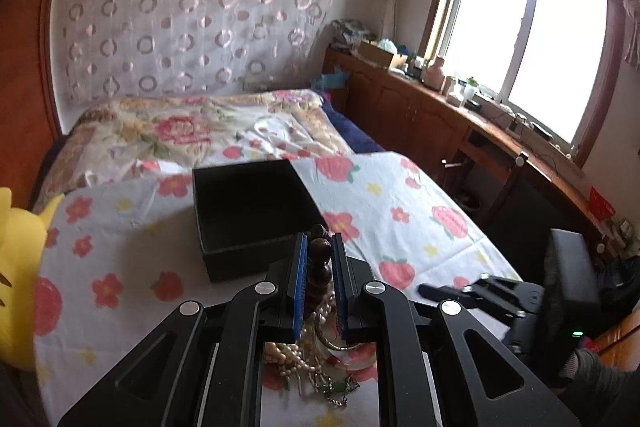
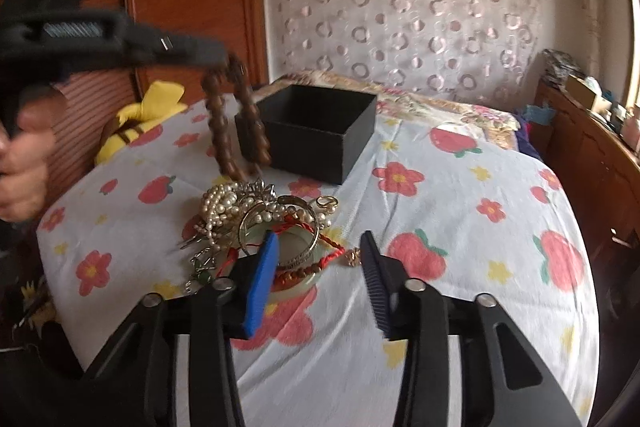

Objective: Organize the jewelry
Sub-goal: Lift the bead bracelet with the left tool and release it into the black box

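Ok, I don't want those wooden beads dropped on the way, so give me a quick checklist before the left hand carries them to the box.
1. Grip: left gripper is shut on the wooden bead bracelet: ok.
2. Lifted clear: the bracelet hangs above the jewelry pile; its lowest beads are close to the pearls, so whether it is fully free: cannot tell.
3. Box ready: the black box stands open on the bedsheet, no lid on it: ok.
4. Box empty: its inside is too dark to see: cannot tell.
5. Right gripper out of the path: it is low by the pile, open, holding nothing: ok.
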The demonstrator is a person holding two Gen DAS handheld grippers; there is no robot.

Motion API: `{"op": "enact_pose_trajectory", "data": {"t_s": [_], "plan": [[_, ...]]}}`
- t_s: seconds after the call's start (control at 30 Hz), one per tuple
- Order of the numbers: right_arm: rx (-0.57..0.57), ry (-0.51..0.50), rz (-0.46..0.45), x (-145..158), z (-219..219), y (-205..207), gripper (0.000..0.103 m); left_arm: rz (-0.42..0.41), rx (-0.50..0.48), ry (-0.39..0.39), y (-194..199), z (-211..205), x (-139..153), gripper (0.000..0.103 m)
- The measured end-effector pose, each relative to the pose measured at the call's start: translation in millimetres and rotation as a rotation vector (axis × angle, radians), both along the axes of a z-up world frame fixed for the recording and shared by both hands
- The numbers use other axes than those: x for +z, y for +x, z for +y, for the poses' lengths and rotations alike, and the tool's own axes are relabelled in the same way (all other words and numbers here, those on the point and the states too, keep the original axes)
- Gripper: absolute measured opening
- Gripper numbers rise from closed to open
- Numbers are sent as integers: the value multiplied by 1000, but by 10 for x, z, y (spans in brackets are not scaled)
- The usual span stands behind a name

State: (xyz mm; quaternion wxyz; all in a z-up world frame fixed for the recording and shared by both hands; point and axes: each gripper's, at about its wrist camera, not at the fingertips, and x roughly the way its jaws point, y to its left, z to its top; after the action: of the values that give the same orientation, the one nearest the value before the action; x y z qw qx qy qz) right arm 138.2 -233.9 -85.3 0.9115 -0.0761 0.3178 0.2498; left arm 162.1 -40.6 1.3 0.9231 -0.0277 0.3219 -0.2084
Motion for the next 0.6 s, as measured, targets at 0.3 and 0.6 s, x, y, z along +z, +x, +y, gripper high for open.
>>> {"op": "enact_pose_trajectory", "data": {"t_s": [0.3,0.6], "plan": [[77,-81,115,-150,269,465,27,-49,26,14,-61,110,226,11],[112,-100,98,-81,303,452,4,-59,50,34,-53,180,272,11]]}}
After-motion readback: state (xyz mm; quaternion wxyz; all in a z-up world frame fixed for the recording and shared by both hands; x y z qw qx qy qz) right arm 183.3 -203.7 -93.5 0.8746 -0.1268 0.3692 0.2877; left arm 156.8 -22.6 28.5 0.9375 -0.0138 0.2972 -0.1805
